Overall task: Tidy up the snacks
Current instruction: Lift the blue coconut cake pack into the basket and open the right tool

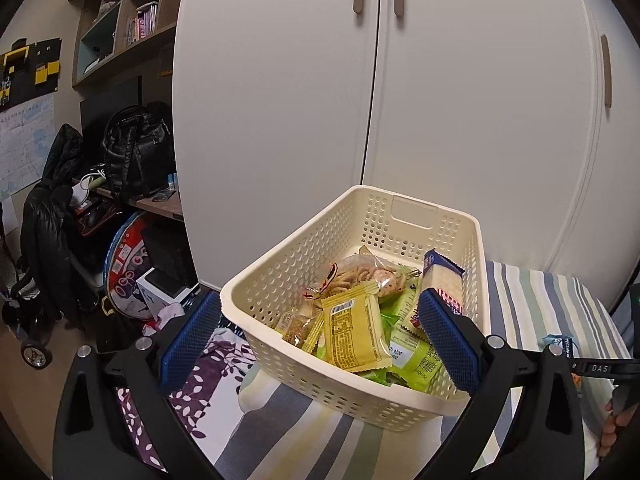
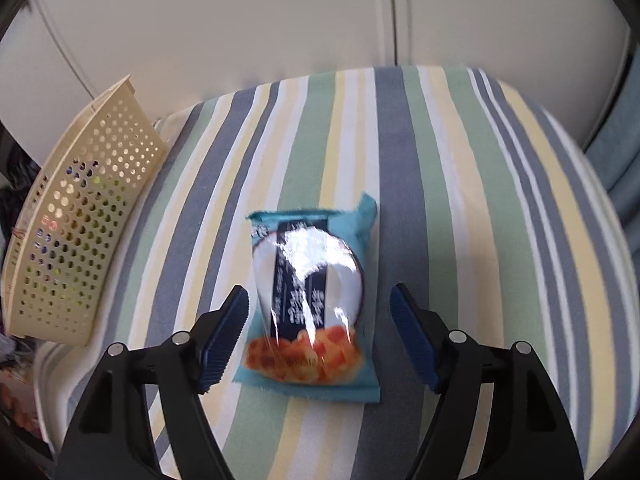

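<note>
In the right wrist view, the right gripper (image 2: 318, 338) fills the lower part of the frame, its two blue-padded fingers (image 2: 224, 338) spread wide apart. Between them, at the centre of the frame, lies a teal snack packet (image 2: 310, 300), flat on a striped cushion (image 2: 460, 208). The packet's long axis runs from the bottom of the frame toward the top, roughly in line with the fingers; its end printed with orange pieces is nearest the camera and its plain teal sealed end points away, toward the top of the frame. The left finger's tip is just beside the packet's left edge, whether touching I cannot tell; the right finger stands clear of it. Farther off, at the left edge of the frame, a cream basket (image 2: 80, 216) with a perforated wall sits on the cushion, well apart from the packet. White cupboard doors (image 2: 240, 20) span the top.

In the left wrist view, the left gripper (image 1: 320, 344) sits low in the frame with fingers (image 1: 448, 340) spread wide, straddling the near left corner of the basket (image 1: 280, 280): one finger outside the wall, the other inside, over the snacks. The basket holds a yellow packet (image 1: 354, 328), green packets (image 1: 416, 364), a clear bag of biscuits (image 1: 360, 276) and a blue-and-white packet (image 1: 444, 280) leaning upright against the right wall. A black backpack (image 1: 136, 148) sits at the far left.
</note>
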The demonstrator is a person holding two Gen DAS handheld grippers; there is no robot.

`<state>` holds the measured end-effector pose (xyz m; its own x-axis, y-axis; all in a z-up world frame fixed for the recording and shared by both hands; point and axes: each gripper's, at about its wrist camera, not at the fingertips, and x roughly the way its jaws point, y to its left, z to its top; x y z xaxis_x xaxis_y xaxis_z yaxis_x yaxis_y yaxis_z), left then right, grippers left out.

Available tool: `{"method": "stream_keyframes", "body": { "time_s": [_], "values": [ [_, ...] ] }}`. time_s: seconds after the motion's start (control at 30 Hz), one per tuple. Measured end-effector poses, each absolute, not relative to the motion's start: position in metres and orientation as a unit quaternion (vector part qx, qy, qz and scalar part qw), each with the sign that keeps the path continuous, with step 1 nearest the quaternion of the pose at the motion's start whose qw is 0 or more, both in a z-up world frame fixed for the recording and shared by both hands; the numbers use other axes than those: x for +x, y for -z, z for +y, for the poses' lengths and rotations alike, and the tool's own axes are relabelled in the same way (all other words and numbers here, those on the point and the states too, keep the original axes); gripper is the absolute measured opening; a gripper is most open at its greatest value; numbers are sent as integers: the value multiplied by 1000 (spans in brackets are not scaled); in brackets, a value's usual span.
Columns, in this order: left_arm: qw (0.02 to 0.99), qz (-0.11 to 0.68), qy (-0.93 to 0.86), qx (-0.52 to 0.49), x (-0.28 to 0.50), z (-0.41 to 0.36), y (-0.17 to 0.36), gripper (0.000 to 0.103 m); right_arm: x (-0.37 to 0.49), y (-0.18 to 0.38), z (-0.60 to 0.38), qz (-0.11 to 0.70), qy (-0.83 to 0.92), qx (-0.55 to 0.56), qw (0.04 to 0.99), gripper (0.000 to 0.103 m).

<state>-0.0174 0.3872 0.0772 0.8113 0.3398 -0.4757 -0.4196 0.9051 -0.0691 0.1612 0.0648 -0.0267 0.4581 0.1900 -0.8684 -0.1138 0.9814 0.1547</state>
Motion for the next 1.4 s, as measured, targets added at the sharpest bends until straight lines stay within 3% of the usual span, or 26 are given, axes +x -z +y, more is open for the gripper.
{"method": "stream_keyframes", "body": {
  "time_s": [0.17,0.27,0.4,0.97,1.4],
  "values": [
    [945,236,-204,-100,-18,394,-76,100,177,33,91,526,-77,-6,847,72],
    [944,236,-206,-104,-19,398,-76,100,182,35,93,532,-73,-9,843,55],
    [942,233,-212,-111,-21,403,-77,100,181,31,90,527,-68,-11,847,47],
    [922,212,-287,-150,-41,434,-81,100,130,-99,184,398,-232,49,886,46],
    [914,196,-306,-179,-53,449,-83,100,122,-92,282,392,-291,34,872,46]
  ]
}}
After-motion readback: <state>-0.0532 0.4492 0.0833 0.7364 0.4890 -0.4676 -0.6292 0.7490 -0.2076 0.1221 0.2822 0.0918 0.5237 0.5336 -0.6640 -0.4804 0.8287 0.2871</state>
